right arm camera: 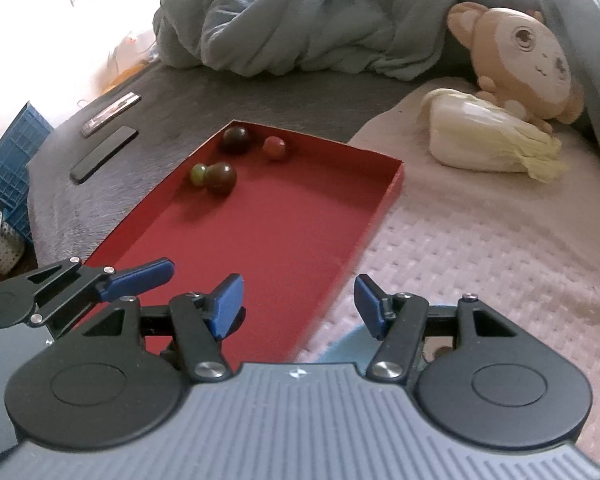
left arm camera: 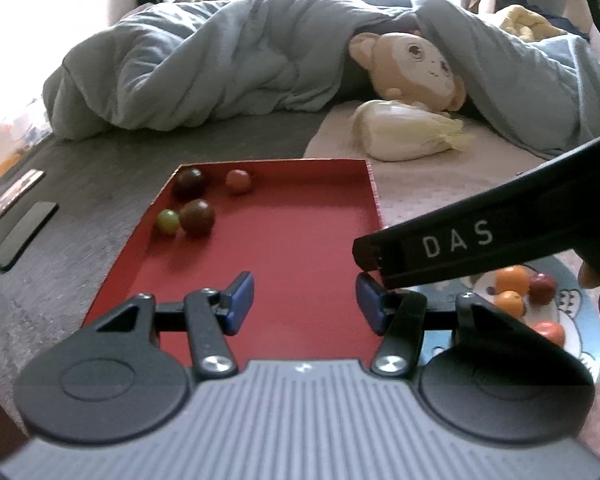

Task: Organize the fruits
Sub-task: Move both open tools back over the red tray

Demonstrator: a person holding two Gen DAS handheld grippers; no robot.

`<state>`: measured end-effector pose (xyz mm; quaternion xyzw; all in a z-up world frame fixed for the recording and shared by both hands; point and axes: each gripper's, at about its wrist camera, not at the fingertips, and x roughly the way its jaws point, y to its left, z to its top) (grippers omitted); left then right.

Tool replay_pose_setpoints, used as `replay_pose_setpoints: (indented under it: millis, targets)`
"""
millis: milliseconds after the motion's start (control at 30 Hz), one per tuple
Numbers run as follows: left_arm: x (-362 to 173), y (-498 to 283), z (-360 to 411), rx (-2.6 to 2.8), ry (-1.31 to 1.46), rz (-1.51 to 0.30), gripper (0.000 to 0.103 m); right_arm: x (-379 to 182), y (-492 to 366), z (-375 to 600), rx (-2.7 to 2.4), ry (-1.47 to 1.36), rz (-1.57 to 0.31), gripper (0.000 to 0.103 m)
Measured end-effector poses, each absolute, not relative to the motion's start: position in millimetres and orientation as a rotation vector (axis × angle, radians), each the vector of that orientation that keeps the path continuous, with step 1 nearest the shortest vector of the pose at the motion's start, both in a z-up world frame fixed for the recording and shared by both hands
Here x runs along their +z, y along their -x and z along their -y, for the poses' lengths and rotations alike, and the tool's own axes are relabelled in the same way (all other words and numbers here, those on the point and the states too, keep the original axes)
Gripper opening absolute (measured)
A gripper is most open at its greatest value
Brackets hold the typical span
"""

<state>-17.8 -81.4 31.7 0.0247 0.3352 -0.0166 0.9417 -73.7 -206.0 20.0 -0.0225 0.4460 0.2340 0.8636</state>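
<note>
A red tray (left arm camera: 284, 248) lies on the bed and holds two dark brown fruits (left arm camera: 197, 217), a small green one (left arm camera: 168, 221) and a red one (left arm camera: 238, 181) at its far left. The tray (right arm camera: 284, 232) and its fruits (right arm camera: 220, 177) also show in the right wrist view. A blue-rimmed plate (left arm camera: 580, 312) at the right holds orange fruits (left arm camera: 512, 280) and red fruits (left arm camera: 543, 288). My left gripper (left arm camera: 304, 304) is open and empty over the tray's near end. My right gripper (right arm camera: 298, 304) is open and empty above the tray's near right edge.
A rumpled blue-grey duvet (left arm camera: 204, 72) fills the back of the bed. A plush monkey (left arm camera: 416, 68) and a plush cabbage (left arm camera: 408, 130) lie at the back right. A phone (left arm camera: 14, 196) and a black slab (left arm camera: 24, 234) lie left of the tray. A blue crate (right arm camera: 8, 160) stands at far left.
</note>
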Motion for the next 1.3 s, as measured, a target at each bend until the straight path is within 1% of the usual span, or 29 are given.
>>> replay_pose_setpoints:
  millis: [333,733,1300]
  targets:
    - [21.4,11.3,49.9,0.044,-0.031,-0.67,0.059,14.0,61.3,167.4,0.55,0.071,-0.901,0.067]
    - [11.6,2.6,24.8,0.089,0.003,-0.654,0.059,-4.4,49.5,142.5,0.557,0.103,-0.936,0.067]
    - [10.7,-4.8,8.2,0.081,0.06,-0.65,0.059,2.2,37.2,120.5,0.564,0.078,-0.858,0.067]
